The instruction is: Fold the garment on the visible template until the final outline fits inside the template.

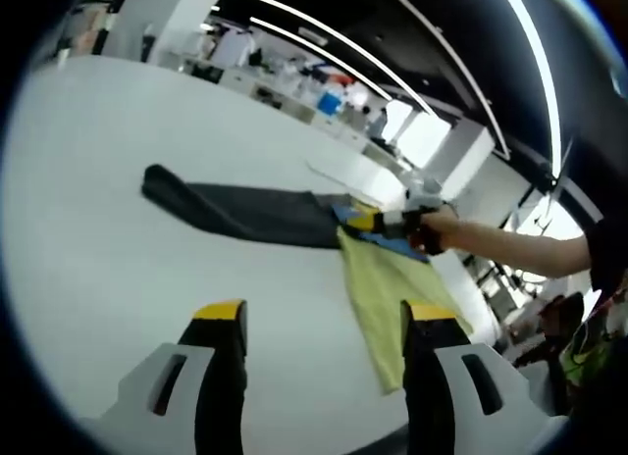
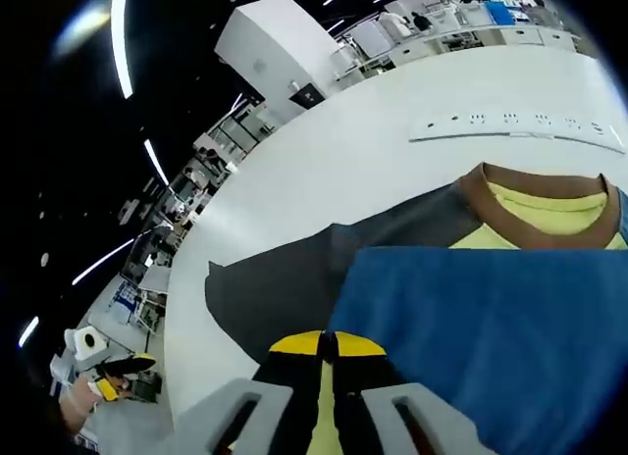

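Observation:
The garment lies on the white table (image 1: 118, 259). Its dark grey sleeve (image 1: 235, 212) stretches left, and its yellow-green body (image 1: 388, 298) hangs toward me. My left gripper (image 1: 326, 318) is open above bare table, short of the garment. My right gripper (image 1: 404, 221), held in a hand, sits where the sleeve meets the body. In the right gripper view, the right gripper (image 2: 325, 346) has its yellow tips pressed together at the edge of the blue panel (image 2: 481, 328). The grey sleeve (image 2: 280, 283) runs off to the left, and the brown collar (image 2: 535, 225) lies beyond. The left gripper (image 2: 118, 375) shows small at lower left.
A white power strip (image 2: 510, 126) lies on the table beyond the collar. The table edge (image 2: 182, 308) curves past the sleeve end. Desks and shelves (image 1: 294, 82) stand behind the table. The person's arm (image 1: 510, 244) reaches in from the right.

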The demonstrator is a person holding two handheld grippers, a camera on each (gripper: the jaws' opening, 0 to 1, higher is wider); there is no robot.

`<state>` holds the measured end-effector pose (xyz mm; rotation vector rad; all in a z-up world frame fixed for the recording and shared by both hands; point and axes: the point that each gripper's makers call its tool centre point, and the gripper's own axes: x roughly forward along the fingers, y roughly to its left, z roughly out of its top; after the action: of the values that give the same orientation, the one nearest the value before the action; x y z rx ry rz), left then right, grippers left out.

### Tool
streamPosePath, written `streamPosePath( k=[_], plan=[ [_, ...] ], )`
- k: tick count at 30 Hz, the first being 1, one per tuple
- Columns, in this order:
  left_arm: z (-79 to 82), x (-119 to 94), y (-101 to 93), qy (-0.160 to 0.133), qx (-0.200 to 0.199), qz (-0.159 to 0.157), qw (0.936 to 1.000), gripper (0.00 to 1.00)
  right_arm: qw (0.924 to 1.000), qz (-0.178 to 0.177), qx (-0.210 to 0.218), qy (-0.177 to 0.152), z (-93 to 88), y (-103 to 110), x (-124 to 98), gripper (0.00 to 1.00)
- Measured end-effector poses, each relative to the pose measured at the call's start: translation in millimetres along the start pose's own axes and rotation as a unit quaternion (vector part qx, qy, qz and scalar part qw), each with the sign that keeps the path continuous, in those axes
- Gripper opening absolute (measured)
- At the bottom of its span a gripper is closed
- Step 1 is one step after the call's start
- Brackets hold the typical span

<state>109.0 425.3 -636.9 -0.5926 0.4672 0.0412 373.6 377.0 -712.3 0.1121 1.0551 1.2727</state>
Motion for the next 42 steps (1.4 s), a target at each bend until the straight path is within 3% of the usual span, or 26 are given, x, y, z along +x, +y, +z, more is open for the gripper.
streamPosePath(
  k=[3, 8, 12, 14, 17, 21, 29, 36, 42],
  plan=[
    [-0.2, -2, 0.5, 0.000, -0.001, 0.002, 1.0000, 0.60, 0.9999, 0.000, -0.015, 0.001, -1.1, 2, -3, 0.04],
    [0.9, -3, 2.3, -0.002, -0.001, 0.004, 1.0000, 0.60, 0.9985, 0.007, -0.053, -0.012, 5.0, 7, -13, 0.15],
    [4.6, -3, 2.9, -0.006, -0.003, 0.003, 1.0000, 0.60, 0.9954, 0.004, -0.091, -0.028, 12.1, 6, -24, 0.31],
    [6.2, -2, 3.7, -0.005, 0.000, 0.003, 1.0000, 0.60, 0.9940, 0.000, -0.105, -0.030, 13.3, 3, -31, 0.32],
    [8.1, 0, 4.9, -0.005, 0.002, 0.002, 1.0000, 0.60, 0.9936, -0.007, -0.108, -0.031, 12.1, -4, -40, 0.41],
    [10.8, 4, 11.0, -0.007, -0.005, 0.001, 1.0000, 0.59, 0.9925, -0.014, -0.117, -0.035, 10.9, -13, -56, 0.42],
    [24.8, 6, 31.4, -0.021, -0.029, 0.008, 0.9993, 0.58, 0.9896, -0.031, -0.132, -0.045, 5.7, -31, -96, 0.57],
    [40.8, 11, 41.7, -0.024, -0.014, 0.016, 0.9995, 0.58, 0.9878, -0.044, -0.137, -0.059, 1.5, -41, -129, 0.66],
    [44.4, 17, 43.1, -0.021, -0.007, 0.013, 0.9997, 0.58, 0.9868, -0.057, -0.137, -0.063, -6.3, -48, -148, 0.75]
  ],
)
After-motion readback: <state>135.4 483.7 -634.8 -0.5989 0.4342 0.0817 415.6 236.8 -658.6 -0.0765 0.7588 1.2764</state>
